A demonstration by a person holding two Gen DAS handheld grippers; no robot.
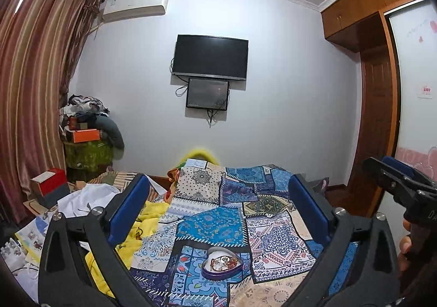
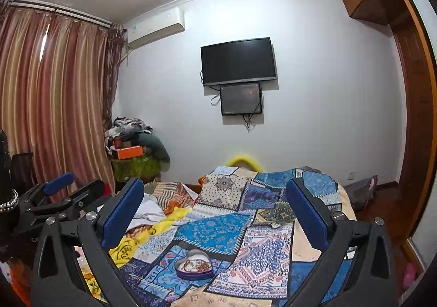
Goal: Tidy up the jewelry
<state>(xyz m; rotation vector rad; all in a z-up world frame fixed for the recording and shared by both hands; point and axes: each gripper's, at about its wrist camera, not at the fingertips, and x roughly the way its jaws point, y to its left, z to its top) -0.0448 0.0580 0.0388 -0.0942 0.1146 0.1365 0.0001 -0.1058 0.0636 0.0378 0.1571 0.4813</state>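
A blue heart-shaped tin point(image 1: 222, 263) lies open on the patchwork bedspread point(image 1: 215, 225), with tangled jewelry point(image 1: 222, 262) inside. It also shows in the right wrist view point(image 2: 194, 266), with the jewelry point(image 2: 194, 264) in it. My left gripper point(image 1: 218, 197) is open and empty, held above and behind the tin. My right gripper point(image 2: 215, 200) is open and empty, also above the tin. Each gripper shows at the edge of the other's view: the right one point(image 1: 393, 178) and the left one point(image 2: 71, 186).
Yellow cloth point(image 1: 142, 227), white fabric point(image 1: 90, 197) and papers lie on the bed's left. A red and grey box point(image 1: 50, 184) stands at the left. A cluttered stand point(image 1: 87, 137) is by the curtain. A TV point(image 1: 210, 58) hangs on the wall; a wardrobe point(image 1: 377, 105) is at the right.
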